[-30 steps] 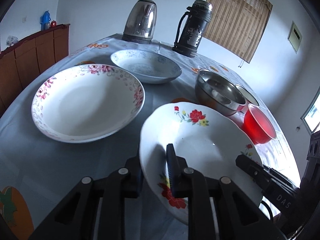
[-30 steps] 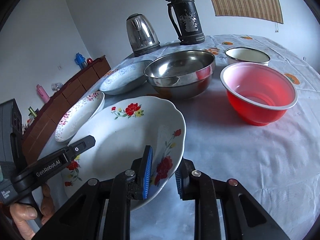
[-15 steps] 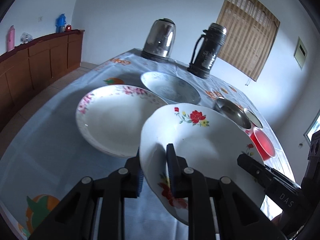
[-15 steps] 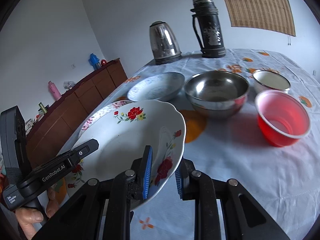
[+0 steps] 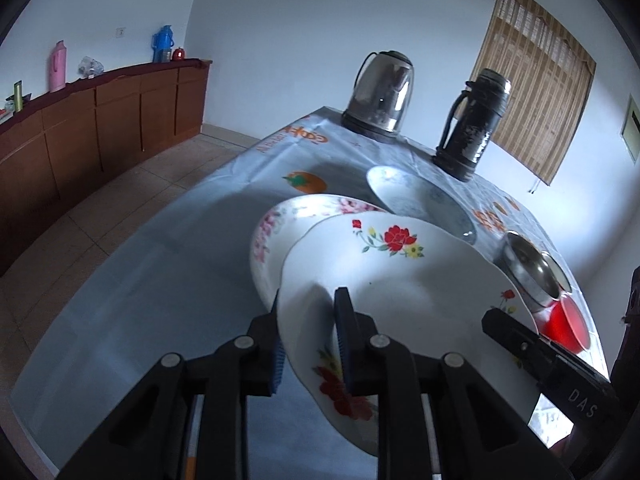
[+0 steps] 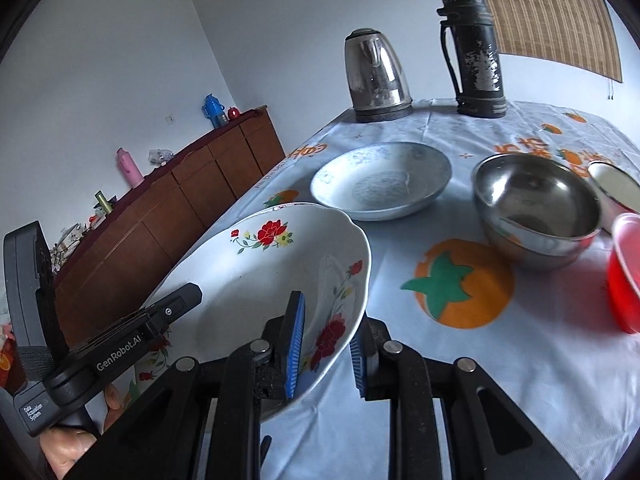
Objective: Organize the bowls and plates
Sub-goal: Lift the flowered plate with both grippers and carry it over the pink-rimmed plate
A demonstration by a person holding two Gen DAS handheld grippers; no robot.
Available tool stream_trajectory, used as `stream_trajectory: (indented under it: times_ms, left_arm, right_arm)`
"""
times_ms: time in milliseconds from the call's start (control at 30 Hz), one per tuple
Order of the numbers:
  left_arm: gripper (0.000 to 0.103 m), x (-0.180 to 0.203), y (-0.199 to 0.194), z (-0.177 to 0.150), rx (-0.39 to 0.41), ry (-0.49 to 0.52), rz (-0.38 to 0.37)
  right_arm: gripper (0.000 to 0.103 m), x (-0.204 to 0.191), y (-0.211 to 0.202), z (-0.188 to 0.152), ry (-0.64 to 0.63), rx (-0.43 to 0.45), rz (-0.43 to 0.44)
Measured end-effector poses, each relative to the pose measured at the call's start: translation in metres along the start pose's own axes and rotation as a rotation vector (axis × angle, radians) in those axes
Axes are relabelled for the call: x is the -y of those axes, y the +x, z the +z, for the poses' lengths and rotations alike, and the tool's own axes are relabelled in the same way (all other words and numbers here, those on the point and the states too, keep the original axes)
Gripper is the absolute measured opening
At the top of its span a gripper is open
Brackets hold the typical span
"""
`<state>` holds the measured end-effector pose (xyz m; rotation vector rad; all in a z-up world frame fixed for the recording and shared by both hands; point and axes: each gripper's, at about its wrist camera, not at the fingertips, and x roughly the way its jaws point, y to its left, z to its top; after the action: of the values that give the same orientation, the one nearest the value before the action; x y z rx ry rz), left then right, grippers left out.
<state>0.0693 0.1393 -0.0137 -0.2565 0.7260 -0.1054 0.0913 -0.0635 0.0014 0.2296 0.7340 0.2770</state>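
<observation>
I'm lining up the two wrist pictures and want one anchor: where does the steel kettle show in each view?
Left wrist view: the steel kettle stands at upper centre, on the table's far edge, left of the black flask.
Right wrist view: the steel kettle stands at upper centre, again left of the black flask.
Shared landmark: the red-flowered plate, gripped at its rim by both grippers, fills the foreground in each.

Home dining room: kettle [image 6: 376, 76], sideboard [image 5: 96, 120].
</observation>
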Motion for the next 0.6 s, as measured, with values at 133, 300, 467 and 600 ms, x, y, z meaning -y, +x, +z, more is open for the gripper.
stream_trajectory:
  times_ms: [133,300,467,600]
  left_arm:
    - [0.019,-0.008,0.007,0.006,0.012,0.004,0.031]
    - [0.019,-0.016,0.017,0.016,0.010,-0.012,0.045]
    - [0.020,-0.022,0.030,0.018,-0.020,-0.022,0.055]
    - [0.020,-0.027,0.039,0.021,-0.052,-0.054,0.032]
  right_arm:
    - [0.023,-0.005,0.020,0.006,0.003,-0.023,0.000]
    - [0.023,-0.011,0.037,0.013,-0.001,-0.048,0.000]
    - [0.023,-0.014,0.050,0.016,0.003,-0.064,-0.004]
    - [0.023,-0.015,0.053,0.017,0.009,-0.066,-0.015]
